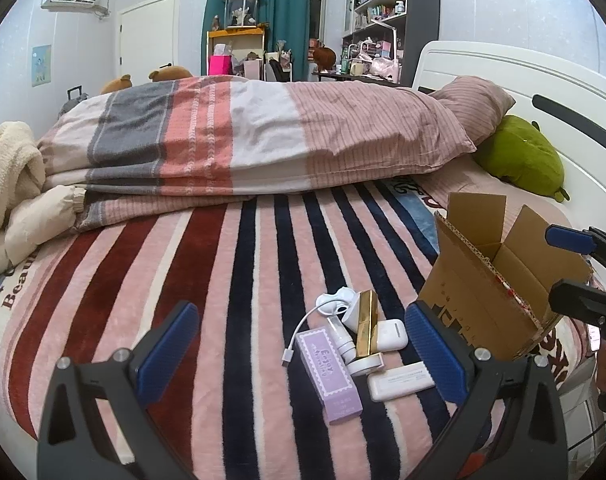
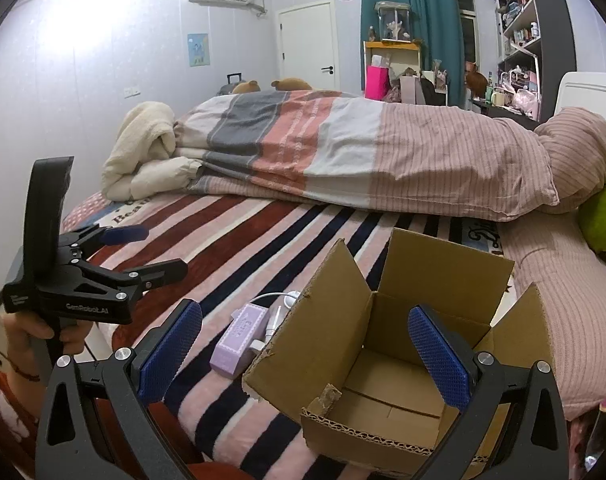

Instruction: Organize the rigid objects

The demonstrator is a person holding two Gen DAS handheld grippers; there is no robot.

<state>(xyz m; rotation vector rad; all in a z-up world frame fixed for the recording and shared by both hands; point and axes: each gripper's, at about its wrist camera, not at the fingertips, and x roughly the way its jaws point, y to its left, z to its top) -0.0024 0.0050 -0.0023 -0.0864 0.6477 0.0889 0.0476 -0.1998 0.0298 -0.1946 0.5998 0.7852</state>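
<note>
**Both tools wide open, nothing picked up yet**

The left tool (image 1: 303, 354) and right tool (image 2: 305, 354) gape fully, empty. Small items — purple box (image 1: 330, 376), gold tube (image 1: 367, 324), white earbud case (image 1: 391, 334) — cluster near the bed's (image 1: 239, 280) front edge, just beside the open cardboard box (image 2: 387, 364), likely their destination. Raised flaps may obstruct drops; the folded quilt (image 1: 255, 136) lies well behind.
</note>
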